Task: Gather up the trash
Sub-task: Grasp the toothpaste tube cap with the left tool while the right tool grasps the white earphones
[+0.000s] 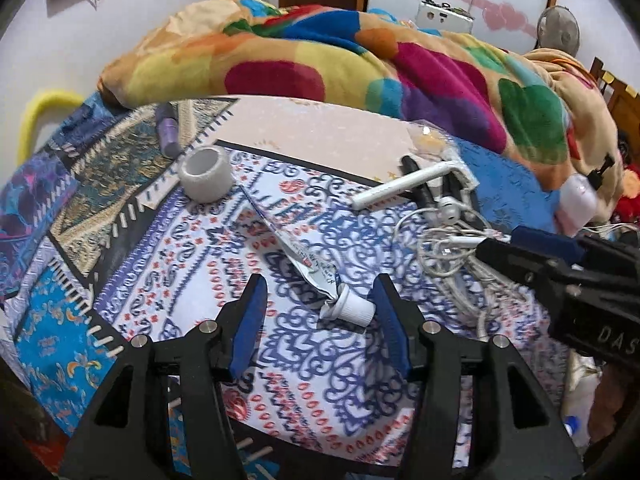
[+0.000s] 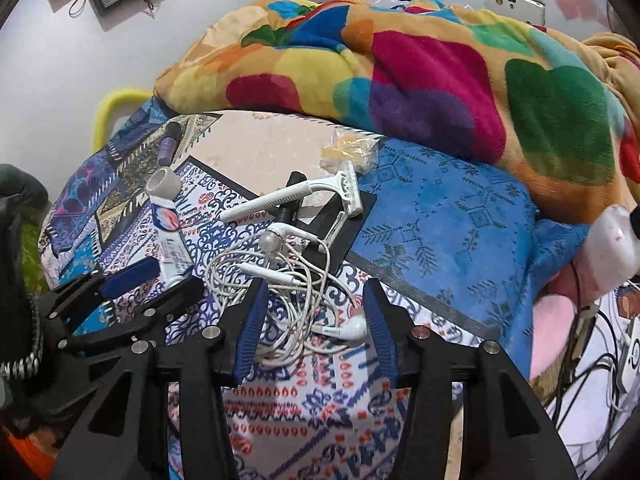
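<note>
Step in hand: approach to pickup, nothing collected yet.

- Left claw (image 1: 320, 316): released, jaws apart, grasping nothing. The cap end of the squeezed toothpaste tube (image 1: 308, 264) lies between them on the patterned bedspread (image 1: 168, 280), the cap just beside the right-side pad. Next move, as judged: lower a little, centre on the cap or neck, close.
- Right claw (image 2: 314, 320): released, jaws apart astride the tangled white earphones (image 2: 292, 280), pads not pressing. The loose cord calls for a bite on the thick of the bundle, or strands will trail.

Around, on the bed:
- white disposable razor (image 2: 296, 192), lying partly over a black object, just behind the earphones; the cord runs close to it and may drag it.
- white tape roll (image 1: 205, 174), beyond the tube.
- purple tube (image 1: 168, 130), further back.
- crumpled clear wrapper (image 2: 352, 152), by the razor head.
- blue cushion (image 2: 440, 216); multicoloured blanket (image 1: 320, 56) heaped behind.

The two claws work close together; crowding is the risk.
</note>
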Available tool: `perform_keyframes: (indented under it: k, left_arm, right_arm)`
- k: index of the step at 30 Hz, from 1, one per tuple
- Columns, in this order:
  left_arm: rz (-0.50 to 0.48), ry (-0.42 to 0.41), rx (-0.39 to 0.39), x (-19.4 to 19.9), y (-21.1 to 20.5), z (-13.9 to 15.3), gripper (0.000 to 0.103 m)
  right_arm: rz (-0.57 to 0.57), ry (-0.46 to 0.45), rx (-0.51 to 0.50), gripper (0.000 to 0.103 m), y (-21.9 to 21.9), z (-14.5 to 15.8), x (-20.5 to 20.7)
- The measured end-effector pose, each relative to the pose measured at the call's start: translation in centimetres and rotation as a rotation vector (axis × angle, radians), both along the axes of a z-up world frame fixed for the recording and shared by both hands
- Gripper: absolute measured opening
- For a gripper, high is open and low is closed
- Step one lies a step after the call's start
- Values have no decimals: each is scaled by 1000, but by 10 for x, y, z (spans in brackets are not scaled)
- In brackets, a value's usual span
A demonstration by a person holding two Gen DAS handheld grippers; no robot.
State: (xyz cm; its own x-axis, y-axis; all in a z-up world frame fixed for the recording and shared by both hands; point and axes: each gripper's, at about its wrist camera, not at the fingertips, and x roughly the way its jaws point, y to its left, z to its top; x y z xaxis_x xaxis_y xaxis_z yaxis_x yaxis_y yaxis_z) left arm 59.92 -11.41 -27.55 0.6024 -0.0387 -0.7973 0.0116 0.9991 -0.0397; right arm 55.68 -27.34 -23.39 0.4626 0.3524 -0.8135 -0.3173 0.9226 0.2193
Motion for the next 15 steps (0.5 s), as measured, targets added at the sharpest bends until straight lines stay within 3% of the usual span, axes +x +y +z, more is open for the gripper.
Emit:
perform_keyframes:
  k: [4,6,7,8,10,15]
  left_arm:
    - [16,-27,2,-7,9,-1,54]
    - [17,-32,3,-13,14,-1,44]
    - [15,-32,6,-16,16,-1,40]
    - [10,-30,8,-19,17,0,29]
    - [-11,-25,-5,-26,20,0,18]
    - [-69,-9,-43,-45,27,4,16]
  right_arm:
    - [24,-21,-24,46,7,-3,-1]
    - [48,-43,-53,43,12,-4,-5]
    - [53,-42,-53,31,12,-5,-6]
    - [56,-37,-58,22,13,-6,-8]
    - [58,-26,-57,7,11,-6,-12]
    - [33,23,34,5,0,-3,-22]
